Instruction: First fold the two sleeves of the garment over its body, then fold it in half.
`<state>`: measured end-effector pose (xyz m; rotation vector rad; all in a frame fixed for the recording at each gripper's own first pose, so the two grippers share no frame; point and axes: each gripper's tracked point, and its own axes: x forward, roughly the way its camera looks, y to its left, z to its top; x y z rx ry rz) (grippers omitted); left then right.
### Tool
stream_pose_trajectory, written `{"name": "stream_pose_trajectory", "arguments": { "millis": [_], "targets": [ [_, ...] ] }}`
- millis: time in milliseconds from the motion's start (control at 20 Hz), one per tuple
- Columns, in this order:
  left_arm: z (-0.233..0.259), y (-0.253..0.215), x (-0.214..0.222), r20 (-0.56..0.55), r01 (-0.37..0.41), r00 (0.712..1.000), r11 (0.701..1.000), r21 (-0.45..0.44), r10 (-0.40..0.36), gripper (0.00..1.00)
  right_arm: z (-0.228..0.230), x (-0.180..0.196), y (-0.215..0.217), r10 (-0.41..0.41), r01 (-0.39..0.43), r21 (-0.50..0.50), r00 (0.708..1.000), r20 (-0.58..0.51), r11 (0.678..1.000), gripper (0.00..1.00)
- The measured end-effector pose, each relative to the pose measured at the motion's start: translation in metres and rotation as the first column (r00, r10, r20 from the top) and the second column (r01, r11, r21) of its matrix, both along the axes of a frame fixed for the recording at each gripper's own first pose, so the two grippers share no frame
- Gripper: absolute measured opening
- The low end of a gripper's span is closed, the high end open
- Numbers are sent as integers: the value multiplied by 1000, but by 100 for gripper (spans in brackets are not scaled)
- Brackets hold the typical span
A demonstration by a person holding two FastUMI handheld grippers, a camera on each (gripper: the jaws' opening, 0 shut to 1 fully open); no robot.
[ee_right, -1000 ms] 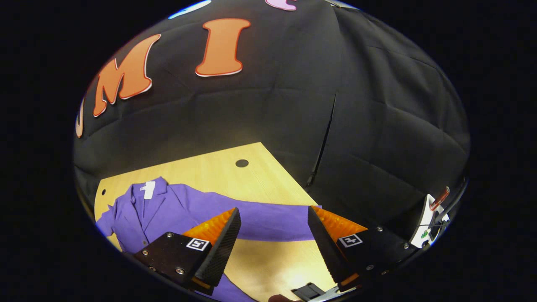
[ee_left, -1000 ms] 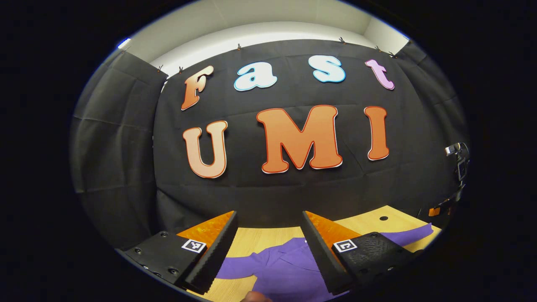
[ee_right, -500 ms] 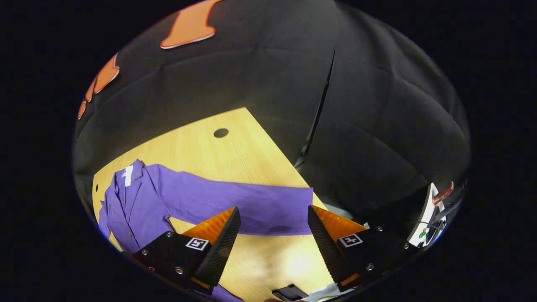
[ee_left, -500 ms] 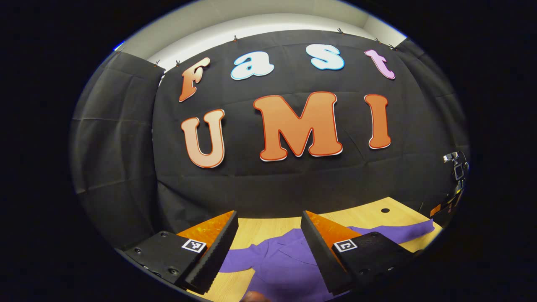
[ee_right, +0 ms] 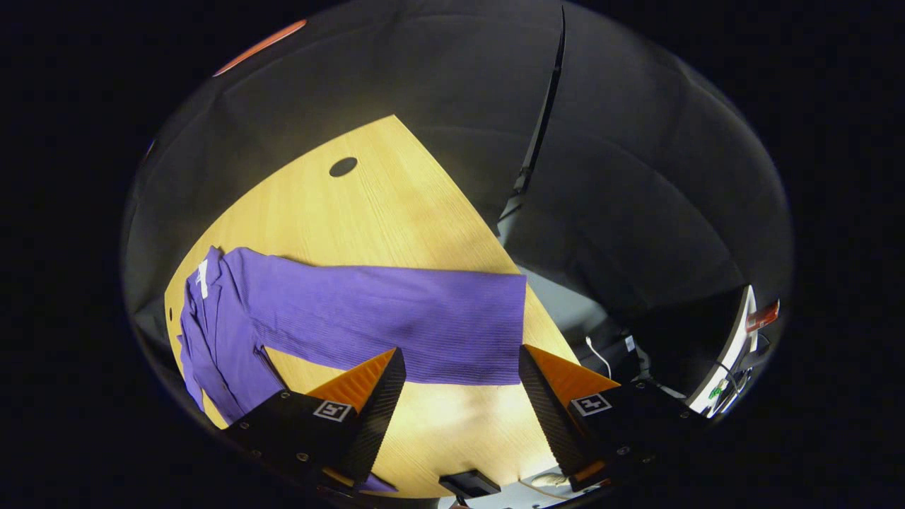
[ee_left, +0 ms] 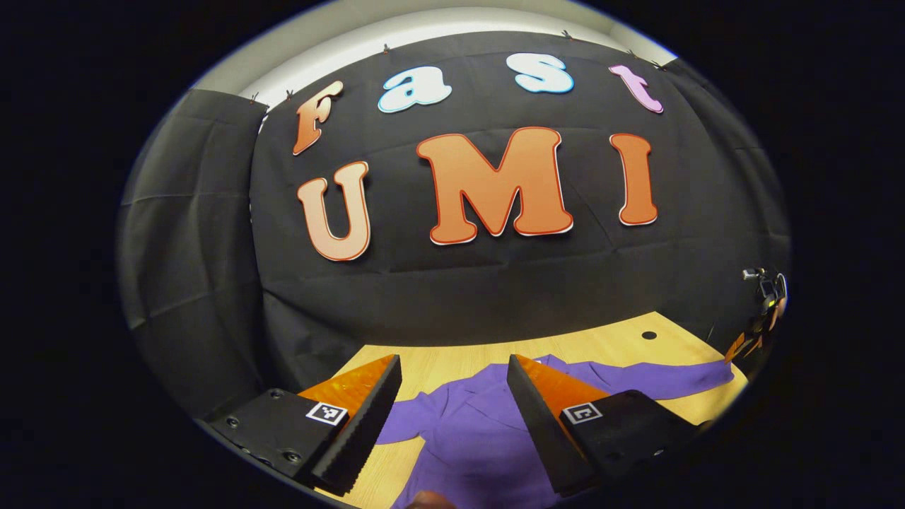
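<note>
Nothing's folded yet: the purple ribbed-knit garment [ee_right: 368, 318] lies flat on the light wooden table [ee_right: 382, 205], both sleeves spread. Left gripper [ee_left: 452, 396] hangs above its body, fingers apart, empty. Right gripper [ee_right: 459, 382] gapes over the right sleeve cuff.

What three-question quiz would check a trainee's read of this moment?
1. True or false: the right claw is shut on the purple garment's sleeve.
2. Which lies on the wooden table? A) the sleeve, stretched out flat B) a folded towel C) a shoe
3. Fill in: the left claw hangs above the garment with its fingers ____.

Key:
1. False; its fingers stand apart above the sleeve's cuff end.
2. A
3. open
</note>
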<state>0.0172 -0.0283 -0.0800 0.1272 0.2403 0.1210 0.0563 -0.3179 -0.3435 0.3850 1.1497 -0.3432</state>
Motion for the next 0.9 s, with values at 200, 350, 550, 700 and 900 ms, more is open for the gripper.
{"name": "stream_pose_trajectory", "arguments": {
  "millis": [200, 350, 550, 700, 900],
  "targets": [
    [-11, -4, -1, -35, 0, 999, 1000, 6, 1, 94, -21, 3, -10, -7, 11, 64, 998, -62, 998, 97],
    [-16, -6, -2, -56, -3, 998, 1000, 8, 4, 94, -38, 3, -14, -1, 9, 78, 995, -101, 997, 97],
    [-26, -5, -4, -90, -18, 996, 1000, 18, 20, 94, -52, 14, -19, -12, 21, 98, 995, -98, 995, 97],
    [-30, -10, -5, -103, -18, 995, 999, 27, 21, 94, -59, 20, -27, -27, 35, 78, 994, -104, 996, 97],
    [-29, -15, -8, -106, -15, 994, 999, 44, 19, 96, -69, 23, -23, -13, 23, 82, 992, -122, 996, 95]
  ]
}}
